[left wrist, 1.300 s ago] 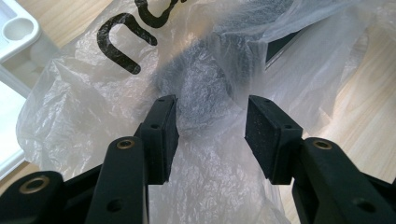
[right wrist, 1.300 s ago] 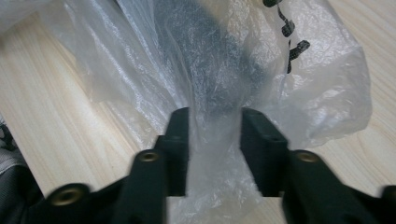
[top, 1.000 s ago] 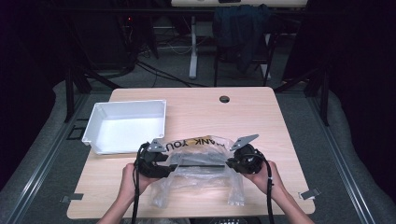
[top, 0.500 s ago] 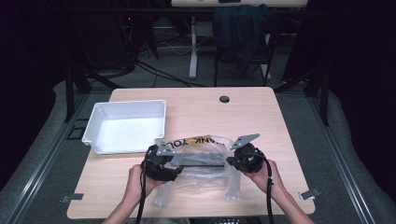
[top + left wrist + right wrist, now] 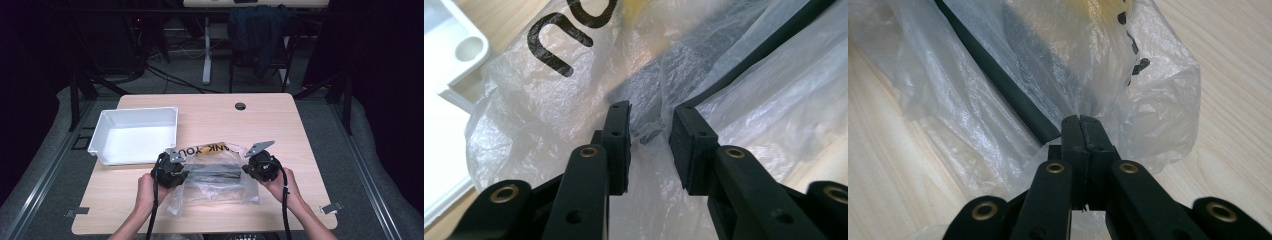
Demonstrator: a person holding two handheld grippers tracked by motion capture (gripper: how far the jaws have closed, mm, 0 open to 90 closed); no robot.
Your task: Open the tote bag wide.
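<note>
We work a crinkled clear plastic bag (image 5: pixel 215 175) with black lettering, lying on the pale wooden tabletop (image 5: pixel 280 125).

Our right gripper (image 5: pixel 1081 125) has its fingers pressed together on a gathered fold at the bag's edge; our left gripper (image 5: pixel 651 132) stands with fingers parted around a fold, not yet pinching. Dark flat contents sit inside. The white plastic bin (image 5: pixel 135 135) beside it holds nothing, so we judge most work remains.

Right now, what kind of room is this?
Probably a lab or workshop for recording tasks. A wooden table stands on grey carpet among dark frames and floor cables, and a person works a plastic bag with the left gripper and right gripper.
</note>
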